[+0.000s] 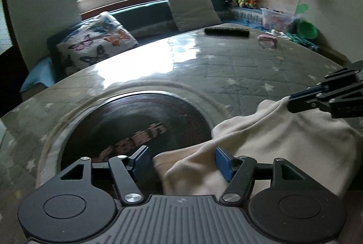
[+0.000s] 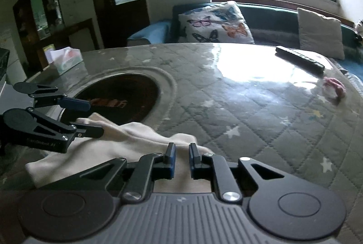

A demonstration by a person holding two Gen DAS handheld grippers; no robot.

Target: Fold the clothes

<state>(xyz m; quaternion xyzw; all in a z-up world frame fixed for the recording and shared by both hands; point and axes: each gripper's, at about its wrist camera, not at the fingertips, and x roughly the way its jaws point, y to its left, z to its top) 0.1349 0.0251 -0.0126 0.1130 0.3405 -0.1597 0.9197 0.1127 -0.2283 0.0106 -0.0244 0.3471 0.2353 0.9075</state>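
Observation:
A cream garment (image 1: 272, 142) lies bunched at the near edge of a quilted grey table (image 1: 226, 69). My left gripper (image 1: 182, 160) is open, its blue pads either side of a cloth fold. In the right wrist view the left gripper (image 2: 90, 117) shows at the left, jaws apart over the garment (image 2: 136, 132). My right gripper (image 2: 182, 160) has its pads close together with a narrow gap, the cloth lying under them. In the left wrist view the right gripper (image 1: 292, 101) touches the garment's far corner with its jaws nearly closed.
A dark round inset (image 1: 136, 128) sits in the table. A black remote (image 1: 226, 30) and a pink item (image 1: 267, 38) lie far across. A tissue box (image 2: 65, 60) stands at the left edge. A sofa with a butterfly cushion (image 1: 97, 44) runs behind.

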